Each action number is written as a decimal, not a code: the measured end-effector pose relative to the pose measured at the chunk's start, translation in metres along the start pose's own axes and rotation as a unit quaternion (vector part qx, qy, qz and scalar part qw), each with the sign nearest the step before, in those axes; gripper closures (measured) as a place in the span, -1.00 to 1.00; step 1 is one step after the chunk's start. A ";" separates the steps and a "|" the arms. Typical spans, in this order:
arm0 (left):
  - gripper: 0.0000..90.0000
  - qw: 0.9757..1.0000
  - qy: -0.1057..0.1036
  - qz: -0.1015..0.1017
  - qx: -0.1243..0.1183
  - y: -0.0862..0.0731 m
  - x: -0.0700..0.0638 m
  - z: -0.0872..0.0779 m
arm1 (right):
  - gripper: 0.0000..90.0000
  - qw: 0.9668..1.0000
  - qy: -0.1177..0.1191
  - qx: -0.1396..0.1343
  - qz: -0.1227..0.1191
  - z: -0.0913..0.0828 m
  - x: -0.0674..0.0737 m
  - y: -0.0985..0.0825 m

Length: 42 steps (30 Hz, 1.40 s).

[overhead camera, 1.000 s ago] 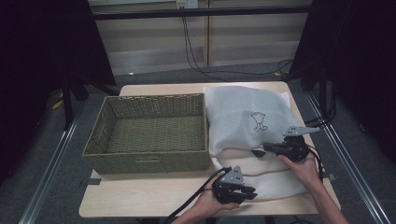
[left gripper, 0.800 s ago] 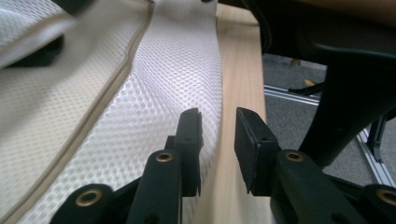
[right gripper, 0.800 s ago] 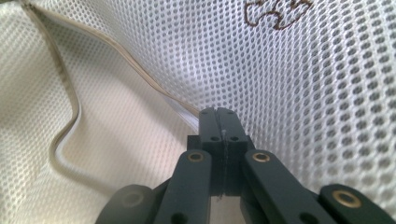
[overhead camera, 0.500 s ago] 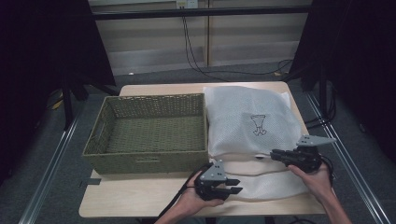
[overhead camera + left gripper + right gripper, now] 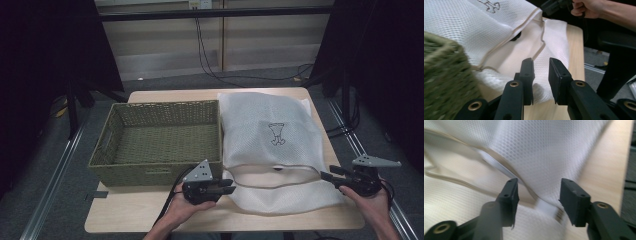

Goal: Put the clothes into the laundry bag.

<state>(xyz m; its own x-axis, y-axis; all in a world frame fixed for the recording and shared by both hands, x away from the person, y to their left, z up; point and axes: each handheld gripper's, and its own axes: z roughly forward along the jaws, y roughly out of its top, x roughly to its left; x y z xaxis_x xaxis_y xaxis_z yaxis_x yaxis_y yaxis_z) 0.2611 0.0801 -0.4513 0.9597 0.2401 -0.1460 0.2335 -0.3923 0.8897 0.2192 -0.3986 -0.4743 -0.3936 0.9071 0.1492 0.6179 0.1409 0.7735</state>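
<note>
Standing over the pale wooden worktop point(image 5: 150, 220), I see a white mesh laundry bag with a small dark printed figure point(image 5: 270, 125) lying flat on the right half, just beside an empty olive-green woven basket point(image 5: 165, 140) on the left. The bag's mouth faces the person, its beige-trimmed upper layer lifted slightly off the lower one. The left gripper point(image 5: 227, 189) sits at the bag's near left corner, the right gripper point(image 5: 327, 176) at its near right edge.

Along the left gripper's view, its black jaws stand slightly parted with the lower layer of mesh bunched under and between them; I cannot tell whether they truly pinch the cloth. The basket's blurred corner point(image 5: 444, 75) is close on the left, and the other hand shows farther off.

Along the right gripper's view, the jaws have just been opening and now stand apart, released, with the bag's trimmed rim point(image 5: 499, 167) running between and beyond them, no pad pressing on it.

My reading: the bag is laid out and its mouth partly opened, but nothing has gone into the basket yet.
</note>
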 end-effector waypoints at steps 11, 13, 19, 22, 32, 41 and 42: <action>0.46 0.999 0.032 -0.021 0.006 -0.010 0.009 -0.007 | 0.09 1.000 -0.015 0.018 0.009 0.023 -0.008 -0.023; 0.36 0.999 0.038 -0.024 0.012 -0.011 0.009 -0.005 | 0.33 1.000 -0.018 0.015 0.006 0.024 -0.006 -0.023; 0.26 0.999 0.035 -0.032 0.016 -0.012 0.011 -0.004 | 0.76 1.000 -0.003 0.008 0.019 0.019 -0.009 -0.025; 0.30 0.999 0.031 -0.032 0.020 -0.012 0.011 -0.001 | 0.78 1.000 -0.001 0.002 0.019 0.009 -0.012 -0.027; 0.21 0.998 0.014 -0.046 0.036 -0.018 0.007 0.017 | 0.78 1.000 -0.019 -0.007 0.020 -0.016 -0.024 -0.033; 0.84 0.996 0.047 -0.068 0.039 -0.024 0.017 0.023 | 0.78 1.000 -0.010 -0.007 0.015 -0.017 -0.023 -0.037; 0.88 0.995 0.044 -0.078 0.044 -0.027 0.019 0.022 | 0.78 1.000 -0.013 -0.007 0.013 -0.017 -0.023 -0.037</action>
<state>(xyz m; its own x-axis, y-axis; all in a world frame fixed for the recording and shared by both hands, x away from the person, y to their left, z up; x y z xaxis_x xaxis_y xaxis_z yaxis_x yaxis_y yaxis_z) 0.2764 0.0758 -0.4878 0.8937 0.3804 -0.2380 0.3959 -0.4188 0.8172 0.1941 -0.4316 -0.4957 -0.3598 0.9204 0.1531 0.6181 0.1122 0.7781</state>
